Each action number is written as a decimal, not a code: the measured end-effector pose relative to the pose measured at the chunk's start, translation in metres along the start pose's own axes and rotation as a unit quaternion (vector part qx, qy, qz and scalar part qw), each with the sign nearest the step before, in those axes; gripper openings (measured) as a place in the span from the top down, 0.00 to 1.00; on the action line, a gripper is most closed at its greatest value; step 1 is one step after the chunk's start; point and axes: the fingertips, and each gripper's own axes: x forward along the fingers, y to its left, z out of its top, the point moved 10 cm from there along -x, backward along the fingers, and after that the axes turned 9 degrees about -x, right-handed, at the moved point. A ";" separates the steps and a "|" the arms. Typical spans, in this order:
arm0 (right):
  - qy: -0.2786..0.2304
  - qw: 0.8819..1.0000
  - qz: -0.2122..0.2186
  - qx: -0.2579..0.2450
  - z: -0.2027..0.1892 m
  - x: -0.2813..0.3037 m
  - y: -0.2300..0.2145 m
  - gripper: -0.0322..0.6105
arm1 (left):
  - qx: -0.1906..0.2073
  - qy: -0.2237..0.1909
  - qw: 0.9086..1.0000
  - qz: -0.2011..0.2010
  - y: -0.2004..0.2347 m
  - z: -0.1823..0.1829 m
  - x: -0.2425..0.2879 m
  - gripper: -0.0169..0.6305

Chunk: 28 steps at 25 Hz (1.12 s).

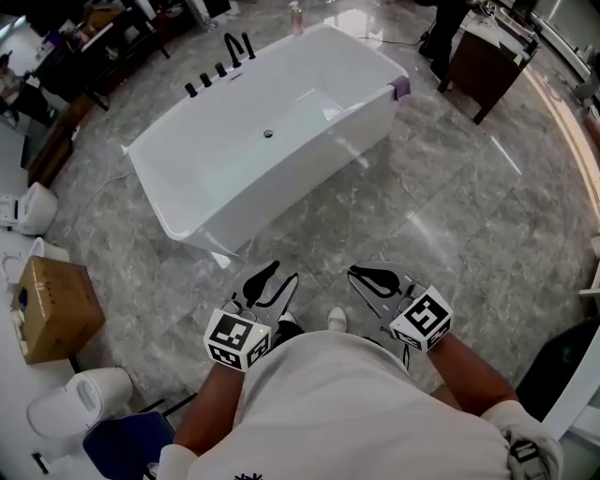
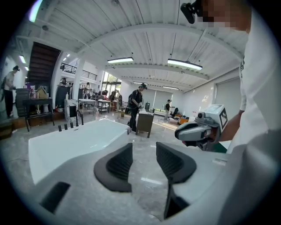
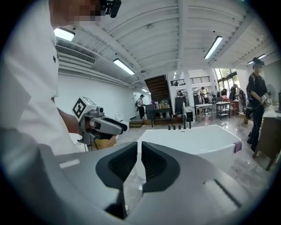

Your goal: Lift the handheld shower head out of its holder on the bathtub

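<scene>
A white freestanding bathtub [image 1: 309,155] stands on the marble floor ahead of me. A row of black fittings [image 1: 221,67] lines its far rim. The taller black pieces [image 1: 242,44] are there too, too small to tell the shower head from the spout. Both grippers hover over the floor, well short of the tub. My left gripper [image 1: 284,272] [image 2: 144,151] is open with nothing between its pads. My right gripper [image 1: 361,275] [image 3: 139,149] is shut, with only a thin slit between the pads and nothing held. The tub [image 2: 66,145] [image 3: 189,140] and its fittings [image 3: 180,126] appear in both gripper views.
A purple item [image 1: 400,87] sits on the tub's right corner. A dark wooden cabinet [image 1: 487,61] stands at the far right with a person [image 1: 441,28] beside it. A cardboard box [image 1: 56,307] and white toilets [image 1: 80,398] line the left side.
</scene>
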 end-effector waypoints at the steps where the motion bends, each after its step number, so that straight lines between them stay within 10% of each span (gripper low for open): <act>1: 0.000 1.000 0.001 0.001 -0.003 -0.003 -0.001 0.87 | 0.002 -0.004 1.000 0.004 0.000 0.001 0.003 0.69; 13: 0.018 0.999 -0.021 0.036 -0.039 -0.025 -0.038 0.86 | -0.006 -0.026 0.999 0.046 0.040 0.039 0.072 0.46; 28: 0.065 0.994 -0.079 0.045 -0.002 0.074 -0.230 0.92 | -0.007 -0.025 1.000 0.005 0.183 0.146 0.256 0.45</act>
